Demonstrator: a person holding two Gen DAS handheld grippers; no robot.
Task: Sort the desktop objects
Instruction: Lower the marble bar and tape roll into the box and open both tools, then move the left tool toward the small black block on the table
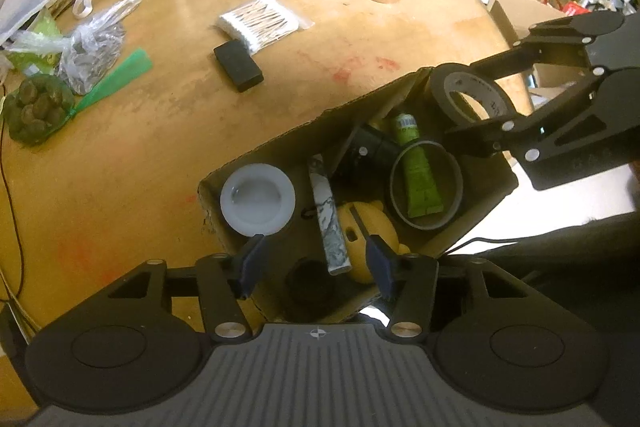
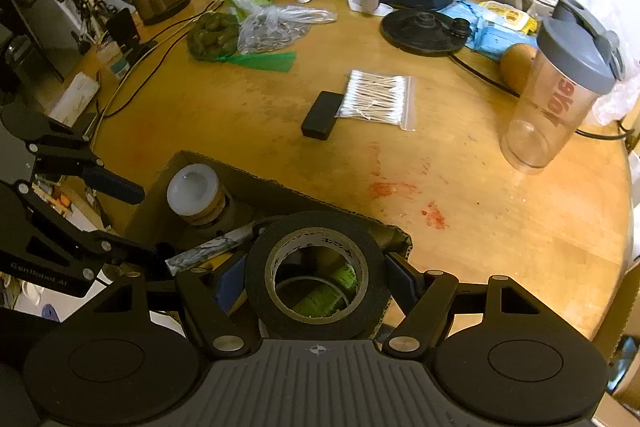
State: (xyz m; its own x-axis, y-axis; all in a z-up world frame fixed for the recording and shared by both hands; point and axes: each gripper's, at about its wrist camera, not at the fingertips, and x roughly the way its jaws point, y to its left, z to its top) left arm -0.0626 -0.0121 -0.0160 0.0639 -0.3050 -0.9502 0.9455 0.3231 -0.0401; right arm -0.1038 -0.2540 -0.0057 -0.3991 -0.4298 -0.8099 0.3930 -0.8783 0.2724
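Right up close, the right gripper (image 2: pixel 316 285) is clamped across a roll of black tape (image 2: pixel 316 275), a pad on either flank, holding it flat over the near corner of the cardboard box (image 2: pixel 280 187). Across the box, the left gripper (image 1: pixel 314 261) hangs with its jaws parted and nothing between the pads, above the marbled stick (image 1: pixel 330 223) and the yellow toy (image 1: pixel 368 231). Down inside sit a white-lidded jar (image 1: pixel 258 199), a green tube (image 1: pixel 418 171) and a second tape ring (image 1: pixel 426 185). Out on the table (image 2: pixel 480 227), the black block (image 2: pixel 320 115), the bag of cotton swabs (image 2: pixel 376 99) and the shaker cup (image 2: pixel 560 95) remain unsorted. I judge this the drop-off step: next, lower the tape and release it clear of the box wall.
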